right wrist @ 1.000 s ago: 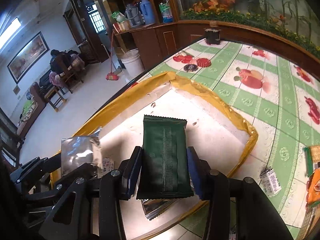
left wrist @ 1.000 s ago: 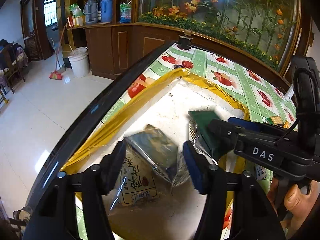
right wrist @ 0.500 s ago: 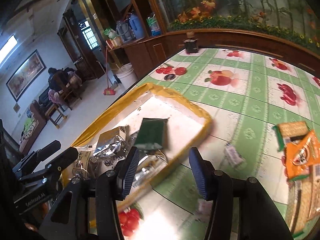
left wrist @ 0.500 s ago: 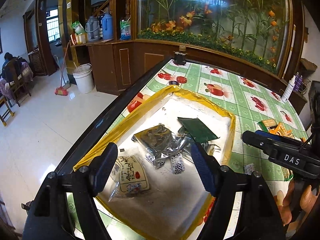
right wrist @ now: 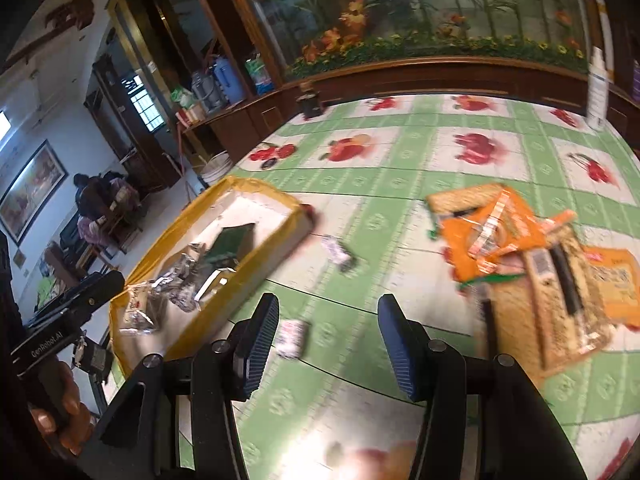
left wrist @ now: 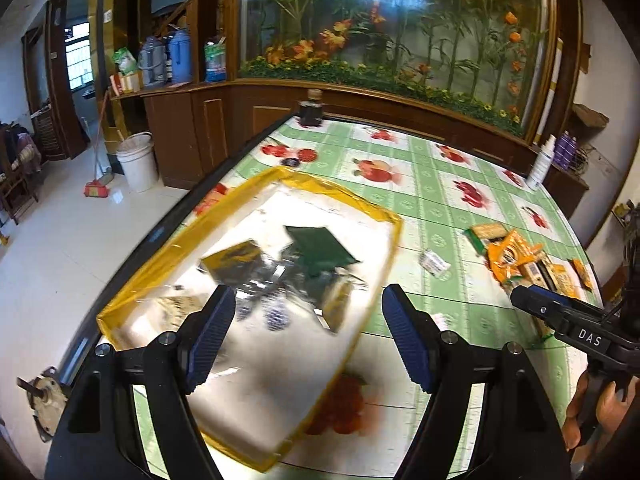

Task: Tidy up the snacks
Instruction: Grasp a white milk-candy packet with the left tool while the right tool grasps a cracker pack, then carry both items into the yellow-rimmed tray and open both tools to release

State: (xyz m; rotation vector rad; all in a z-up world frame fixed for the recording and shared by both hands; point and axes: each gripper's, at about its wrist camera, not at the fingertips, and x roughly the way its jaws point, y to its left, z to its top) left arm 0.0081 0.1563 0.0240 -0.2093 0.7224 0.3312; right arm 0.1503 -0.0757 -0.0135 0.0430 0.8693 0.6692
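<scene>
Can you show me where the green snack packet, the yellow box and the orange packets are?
green snack packet (left wrist: 320,246), left wrist view, its flat face.
yellow box (left wrist: 394,236), left wrist view, its right rim.
orange packets (right wrist: 472,236), right wrist view, top packet's middle.

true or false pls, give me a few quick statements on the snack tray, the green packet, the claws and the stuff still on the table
1. The green packet lies inside the yellow-rimmed tray. True.
2. The right claw is holding the green packet. False: nothing is between its pads; it hangs over the tablecloth.
3. Orange snack packets lie on the table outside the tray. True.
4. The tray is empty apart from the green packet. False: silver foil packets lie beside it.
5. The left claw grips a foil packet. False: it is open above the tray.
</scene>
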